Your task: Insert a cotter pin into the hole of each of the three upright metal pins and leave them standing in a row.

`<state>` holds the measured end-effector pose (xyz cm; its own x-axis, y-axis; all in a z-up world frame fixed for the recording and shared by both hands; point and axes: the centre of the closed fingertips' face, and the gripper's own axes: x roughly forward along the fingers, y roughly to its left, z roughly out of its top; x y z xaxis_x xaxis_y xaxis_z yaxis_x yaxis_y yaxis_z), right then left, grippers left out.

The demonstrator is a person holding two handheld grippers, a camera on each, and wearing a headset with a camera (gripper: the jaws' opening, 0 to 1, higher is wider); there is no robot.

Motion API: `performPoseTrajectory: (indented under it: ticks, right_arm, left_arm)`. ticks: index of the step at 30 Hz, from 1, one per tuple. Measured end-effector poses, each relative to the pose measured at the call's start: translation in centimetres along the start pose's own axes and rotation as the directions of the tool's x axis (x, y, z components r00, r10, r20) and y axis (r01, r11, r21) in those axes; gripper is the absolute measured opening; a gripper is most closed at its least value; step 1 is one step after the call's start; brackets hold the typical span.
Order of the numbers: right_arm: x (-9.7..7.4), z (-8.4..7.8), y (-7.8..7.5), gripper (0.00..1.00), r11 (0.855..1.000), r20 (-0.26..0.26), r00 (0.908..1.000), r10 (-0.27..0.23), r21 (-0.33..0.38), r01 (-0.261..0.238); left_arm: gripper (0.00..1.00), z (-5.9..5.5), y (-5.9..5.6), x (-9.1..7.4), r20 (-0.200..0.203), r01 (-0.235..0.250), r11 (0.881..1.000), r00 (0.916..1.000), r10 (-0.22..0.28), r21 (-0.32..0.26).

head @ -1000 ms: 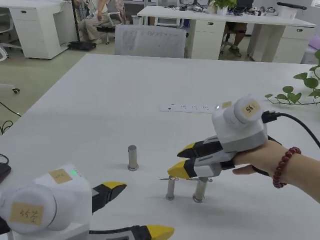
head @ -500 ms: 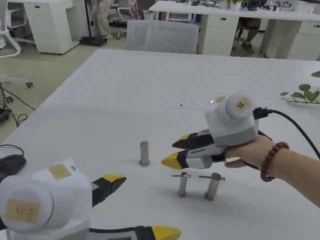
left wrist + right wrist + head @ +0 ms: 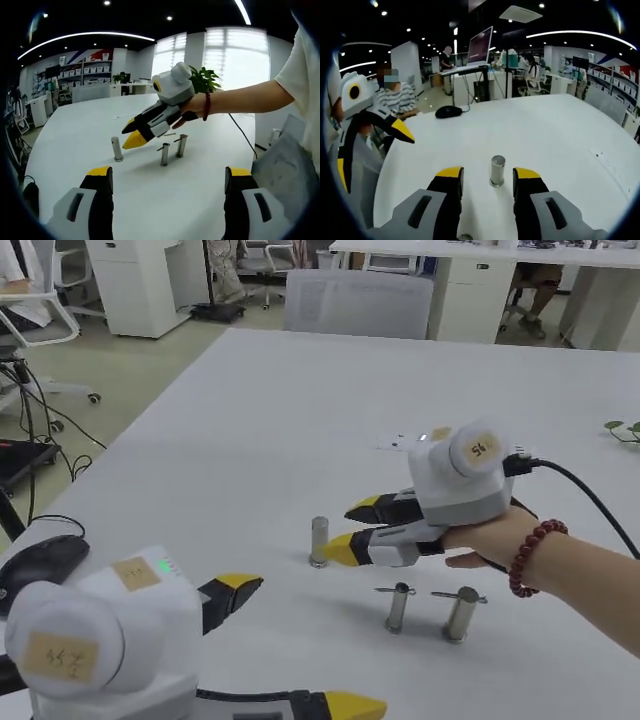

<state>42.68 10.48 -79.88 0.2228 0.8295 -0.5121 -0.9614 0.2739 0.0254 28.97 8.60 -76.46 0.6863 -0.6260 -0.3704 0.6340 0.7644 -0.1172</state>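
One surface [image 3: 250, 410]: white, wide; its far edge runs past a grey chair back [image 3: 355, 302], its left edge slants down toward the near-left corner.
Right hand-held gripper [image 3: 345, 530]: held in a hand [image 3: 490, 540] that reaches in from the right edge, over the near half of the surface. Yellow-tipped jaws apart, clamped on nothing. Its own view [image 3: 489, 174] has the bare pin lined up with the gap at the tips. From the left gripper view [image 3: 127, 137] the lower tip sits just beside that pin; whether it touches, I cannot tell.
Left hand-held gripper [image 3: 300, 645]: low over the near edge, toward the near-left corner. Jaws wide apart and empty, pointed at the pins [image 3: 168, 172].
Mouse [image 3: 45, 560]: black, at the left edge close to the near-left corner.
Power strip [image 3: 395, 443]: white, flat, farther toward the far edge than the right gripper.
Bare pin [image 3: 319, 540]: upright metal cylinder with no cotter pin, in the near half of the surface, the nearest of the three to the left edge [image 3: 497, 170].
Second pin [image 3: 397, 608]: upright, nearer the near edge than the bare pin, with a cotter pin [image 3: 395, 589] crosswise through its top.
Third pin [image 3: 461, 615]: upright, just beside the second on the right-edge side, also with a cotter pin [image 3: 460, 595] through its top.
Row: the three stand in a loose line, with the bare one set a little toward the far edge.
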Motion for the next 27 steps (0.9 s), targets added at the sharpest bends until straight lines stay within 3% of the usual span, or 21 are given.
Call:
performPoseTrajectory:
  ticks: [11,19,22,27]
  right_arm:
    - [2.2,-0.2,-1.0,0.37,1.0,0.002,0.9999,-0.012,0.025,0.012]
    - [3.3,-0.7,-1.4,0.26,1.0,-0.011,0.9998,-0.017,0.009,0.017]
    - [3.5,-1.1,-1.5,0.22,1.0,-0.038,0.9991,-0.019,-0.004,0.019]
    - [3.6,-1.2,-1.5,0.15,1.0,-0.031,0.9993,-0.022,0.002,0.022]
  left_arm:
    - [0.91,0.0,0.5,-0.4,0.007,-0.024,1.0,0.9997,0.024,-0.003]
    - [0.89,-0.1,0.9,-0.5,0.006,-0.033,0.999,0.9994,0.033,-0.007]
    - [0.88,-0.1,1.0,-0.5,0.008,-0.035,0.999,0.9994,0.035,-0.015]
    - [0.87,-0.4,0.9,-0.5,0.002,-0.037,0.999,0.9993,0.037,-0.017]
